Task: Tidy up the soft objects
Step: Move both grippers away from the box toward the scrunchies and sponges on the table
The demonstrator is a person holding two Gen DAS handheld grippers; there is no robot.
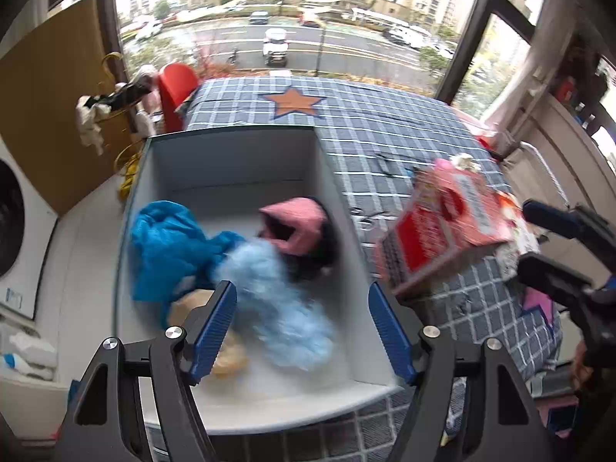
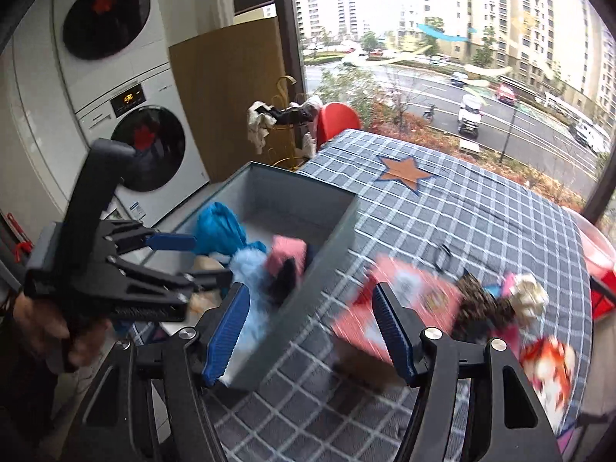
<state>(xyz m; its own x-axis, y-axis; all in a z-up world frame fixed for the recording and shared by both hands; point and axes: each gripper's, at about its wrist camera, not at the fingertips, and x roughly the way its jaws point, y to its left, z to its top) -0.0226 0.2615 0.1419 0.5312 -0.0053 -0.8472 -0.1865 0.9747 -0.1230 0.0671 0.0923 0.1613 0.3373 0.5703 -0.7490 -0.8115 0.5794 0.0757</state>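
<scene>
A grey open box (image 1: 331, 192) (image 2: 327, 242) stands on the checked tablecloth. In it lie a bright blue cloth (image 1: 165, 246) (image 2: 219, 227), a light blue fluffy item (image 1: 281, 304) (image 2: 250, 269), a pink and black soft item (image 1: 296, 227) (image 2: 287, 260) and a beige soft item (image 1: 227, 358). My left gripper (image 1: 302, 331) (image 2: 192, 260) is open and empty above the box's near end. My right gripper (image 2: 310, 331) (image 1: 539, 238) is open and empty over the table between the box and a red packet (image 2: 389, 308) (image 1: 442, 227). Several small soft items (image 2: 512, 300) lie right of the packet.
The tablecloth (image 1: 385, 123) (image 2: 462, 211) has an orange star. Scissors (image 1: 365, 217) lie beside the box. A red chair (image 1: 175, 88) (image 2: 335, 119) and a gold rack with cloths (image 2: 277, 115) stand by the window. Stacked washing machines (image 2: 127, 107) stand at the left.
</scene>
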